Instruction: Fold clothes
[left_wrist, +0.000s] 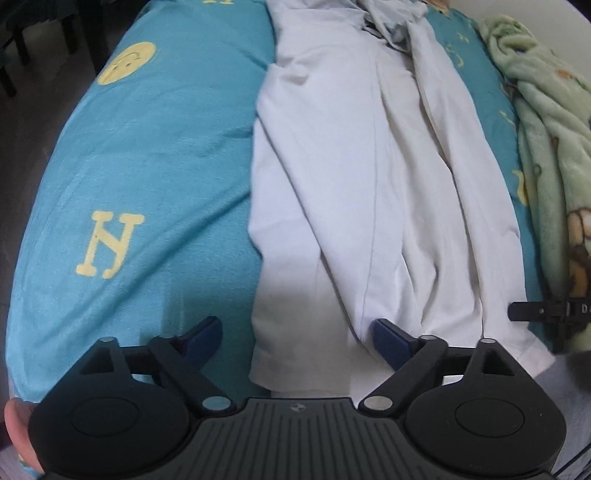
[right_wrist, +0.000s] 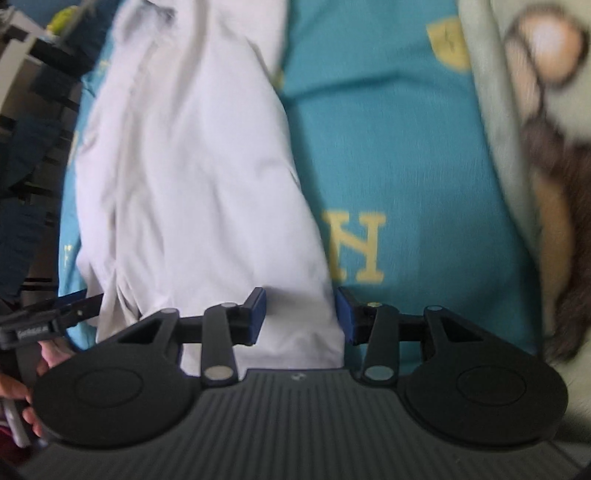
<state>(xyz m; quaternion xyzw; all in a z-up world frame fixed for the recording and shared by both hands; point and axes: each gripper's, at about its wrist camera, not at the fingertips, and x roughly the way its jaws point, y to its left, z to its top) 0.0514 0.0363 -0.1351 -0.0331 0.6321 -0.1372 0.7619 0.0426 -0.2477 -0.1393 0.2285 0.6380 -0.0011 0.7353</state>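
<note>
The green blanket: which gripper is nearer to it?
Right. The right gripper is at the white garment's edge facing the green blanket; the left gripper is at the far edge.

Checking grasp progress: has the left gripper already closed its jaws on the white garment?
No, the left gripper has its jaws spread wide, with the white garment's near edge lying unpinched between them.

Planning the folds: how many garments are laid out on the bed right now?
1: a white garment lies lengthwise on the teal sheet, its near hem between the open left gripper. A green blanket lies beside it; more clothes could be hidden out of view.
</note>
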